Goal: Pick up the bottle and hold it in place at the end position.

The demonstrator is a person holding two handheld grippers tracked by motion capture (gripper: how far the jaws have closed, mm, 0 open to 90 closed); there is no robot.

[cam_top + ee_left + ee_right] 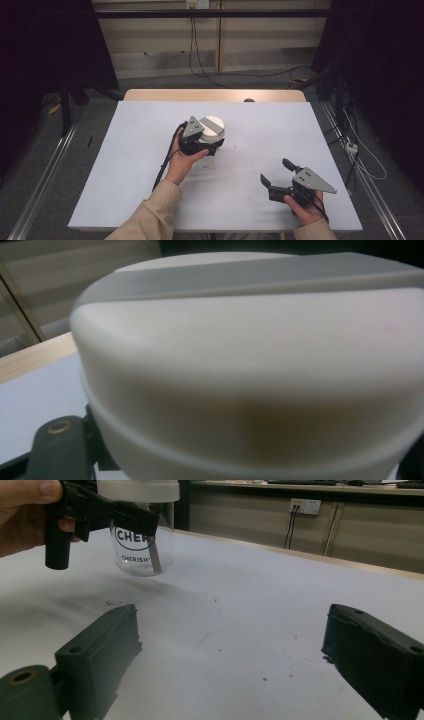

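Dark room, black curtains both sides, cables on floor and along back wall; table (150, 200) covered with a pale blue-grey sheet, wooden edge showing at the far side. Left gripper (212, 145) near table centre, held in the left hand (182, 160), jaws clamped on a clear jar (142, 550) just under its white lid (212, 127). In the right gripper view the jar hangs clear of the sheet, shadow below it, upright or nearly so, black print on the glass, something thin and brownish inside. In the left gripper view the lid is right up close, grey band across its top. Right gripper (276, 171) near the front right of the table, well apart from the jar, held in the right hand (305, 207), jaws spread wide, nothing between them, bare sheet with a few dark specks underneath
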